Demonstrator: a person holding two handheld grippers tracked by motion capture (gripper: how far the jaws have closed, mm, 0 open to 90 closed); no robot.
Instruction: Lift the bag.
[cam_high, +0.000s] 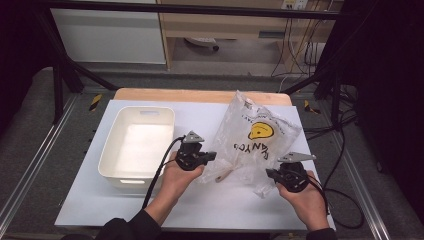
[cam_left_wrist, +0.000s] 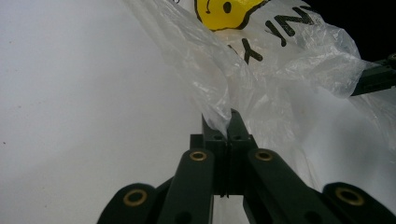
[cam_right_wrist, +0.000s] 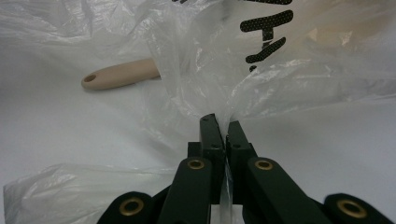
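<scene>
Plastic bag (cam_high: 252, 142) with the yellow smiley print lies on the white tabletop (cam_high: 200, 210), to the right of the white bin (cam_high: 137, 145), and I have it pinched at both near corners. My left claw (cam_high: 212, 156) is clamped on a fold of the film at the bag's left edge; in the left gripper view the jaws stand tight together with a twist of plastic (cam_left_wrist: 219, 122) coming up between the tips. My right claw (cam_high: 270, 173) is closed on the film at the bag's near right corner; the right gripper view shows a strip of plastic (cam_right_wrist: 227, 121) running down between the jaws.

A wooden handle (cam_right_wrist: 122, 74) pokes out of the bag's mouth on the near side, resting on the tabletop between my two claws, so I judge the job in hand is to shake or tip the contents out of the bag.

To do it well I would keep both claws firmly shut, since this film is thin and slippery and could slide out under any load. I would lift both corners together and evenly, so the bag does not twist and trap the handle. The mouth should stay low and open while the far end rises, letting the piece slide out by its own weight. Slow motion matters: a jerk could tear the film at the pinch points. What else is inside I cannot tell through the crinkled plastic.
</scene>
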